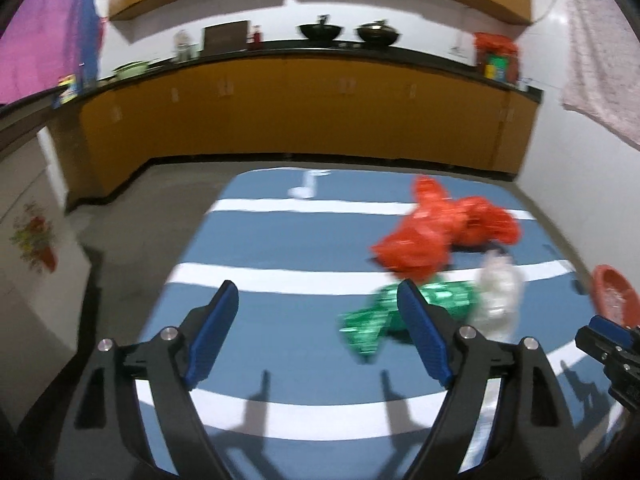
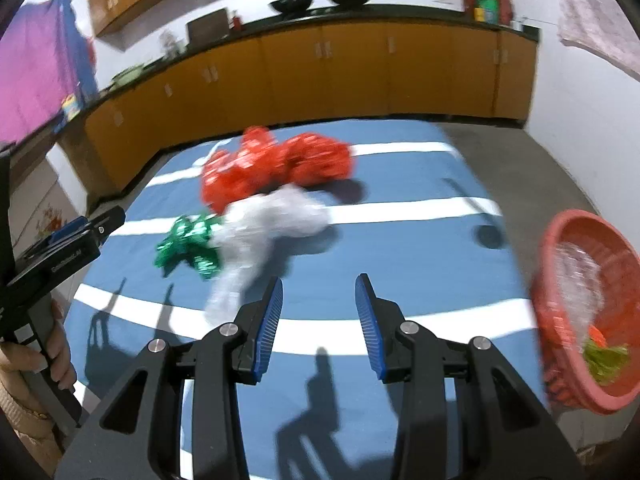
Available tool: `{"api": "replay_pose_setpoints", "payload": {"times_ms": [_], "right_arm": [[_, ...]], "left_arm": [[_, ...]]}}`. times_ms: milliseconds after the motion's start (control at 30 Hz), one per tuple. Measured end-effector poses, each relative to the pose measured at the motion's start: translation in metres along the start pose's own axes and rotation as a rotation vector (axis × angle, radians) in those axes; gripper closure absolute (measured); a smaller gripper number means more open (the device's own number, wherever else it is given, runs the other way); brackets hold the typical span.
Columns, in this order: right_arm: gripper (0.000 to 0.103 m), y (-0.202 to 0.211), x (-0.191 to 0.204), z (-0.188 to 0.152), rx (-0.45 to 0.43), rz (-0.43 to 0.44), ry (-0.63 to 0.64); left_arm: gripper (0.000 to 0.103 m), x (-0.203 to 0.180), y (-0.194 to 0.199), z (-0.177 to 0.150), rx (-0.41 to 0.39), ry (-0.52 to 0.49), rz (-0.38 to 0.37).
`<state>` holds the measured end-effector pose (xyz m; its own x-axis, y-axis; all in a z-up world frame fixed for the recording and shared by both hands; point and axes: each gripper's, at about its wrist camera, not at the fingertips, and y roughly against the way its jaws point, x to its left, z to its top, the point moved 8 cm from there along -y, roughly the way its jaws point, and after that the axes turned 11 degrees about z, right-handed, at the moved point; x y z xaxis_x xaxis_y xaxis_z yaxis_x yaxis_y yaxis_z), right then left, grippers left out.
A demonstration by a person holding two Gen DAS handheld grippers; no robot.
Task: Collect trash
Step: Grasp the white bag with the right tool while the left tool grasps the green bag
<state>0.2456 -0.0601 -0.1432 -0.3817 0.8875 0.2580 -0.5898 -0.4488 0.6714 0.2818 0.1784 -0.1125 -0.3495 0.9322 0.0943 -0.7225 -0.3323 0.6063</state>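
A: Where is the trash?

B: The green wrapper (image 1: 404, 312) lies on the blue mat (image 1: 280, 320), touching the white bag (image 1: 498, 296), with the red bag (image 1: 440, 232) just behind.

A: Which tool is nearer?

B: I judge the left gripper (image 1: 316, 300); the wrapper lies at its right finger. Both it and the right gripper (image 2: 319, 296) are spread apart and hold nothing. The red basket (image 2: 560, 248) stands right of the white bag.
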Motion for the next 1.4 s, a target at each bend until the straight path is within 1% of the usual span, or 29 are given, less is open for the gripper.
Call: {"api": "replay_pose_setpoints", "payload": {"times_ms": [133, 233, 267, 300, 367, 533, 567, 600, 633, 667, 700, 767, 900, 1067, 1133, 1233, 1333, 1400], "right_arm": [[0.064, -0.028, 0.02, 0.0, 0.033, 0.018, -0.01], [0.064, -0.043, 0.028, 0.002, 0.043, 0.038, -0.044], [0.062, -0.046, 0.03, 0.002, 0.045, 0.039, -0.051], [0.053, -0.049, 0.031, 0.003, 0.047, 0.035, -0.055], [0.043, -0.053, 0.033, 0.005, 0.036, 0.014, -0.05], [0.043, -0.068, 0.035, 0.005, 0.058, -0.026, -0.018], [0.045, -0.07, 0.034, 0.005, 0.065, -0.03, -0.016], [0.055, -0.072, 0.033, 0.003, 0.073, -0.033, -0.015], [0.06, -0.075, 0.032, 0.002, 0.086, -0.034, -0.013], [0.069, -0.078, 0.03, -0.001, 0.105, -0.039, -0.011], [0.073, -0.078, 0.028, -0.003, 0.106, -0.043, -0.009], [0.076, -0.075, 0.023, -0.005, 0.1, -0.052, -0.004], [0.078, -0.06, 0.004, -0.006, 0.075, -0.086, -0.024], [0.078, -0.039, -0.032, -0.008, 0.046, -0.13, -0.093], [0.078, -0.032, -0.047, -0.009, 0.038, -0.145, -0.124], [0.078, -0.025, -0.059, -0.014, 0.033, -0.156, -0.158], [0.078, -0.022, -0.067, -0.016, 0.033, -0.158, -0.168], [0.078, -0.021, -0.068, -0.015, 0.034, -0.155, -0.168]], "left_arm": [[0.022, 0.03, -0.011, -0.007, 0.026, 0.024, 0.031], [0.021, 0.043, -0.014, -0.01, 0.035, 0.036, 0.034], [0.021, 0.045, -0.015, -0.01, 0.036, 0.038, 0.033], [0.021, 0.046, -0.017, -0.01, 0.037, 0.039, 0.031], [0.02, 0.048, -0.019, -0.009, 0.037, 0.039, 0.024], [0.017, 0.042, -0.024, -0.011, 0.039, 0.028, 0.002], [0.017, 0.04, -0.024, -0.011, 0.04, 0.025, -0.006], [0.017, 0.039, -0.024, -0.011, 0.042, 0.022, -0.011], [0.017, 0.036, -0.025, -0.01, 0.043, 0.017, -0.02], [0.017, 0.033, -0.025, -0.01, 0.043, 0.013, -0.026], [0.016, 0.029, -0.026, -0.009, 0.043, 0.005, -0.034], [0.016, 0.022, -0.025, -0.009, 0.039, -0.014, -0.051], [0.015, -0.002, -0.026, -0.01, 0.035, -0.064, -0.09], [0.015, -0.04, -0.029, -0.012, 0.027, -0.153, -0.151], [0.012, -0.055, -0.031, -0.011, 0.025, -0.179, -0.188], [0.01, -0.073, -0.037, -0.008, 0.024, -0.22, -0.223], [0.01, -0.084, -0.047, -0.009, 0.048, -0.25, -0.242], [0.011, -0.09, -0.055, -0.013, 0.082, -0.267, -0.265]]}}
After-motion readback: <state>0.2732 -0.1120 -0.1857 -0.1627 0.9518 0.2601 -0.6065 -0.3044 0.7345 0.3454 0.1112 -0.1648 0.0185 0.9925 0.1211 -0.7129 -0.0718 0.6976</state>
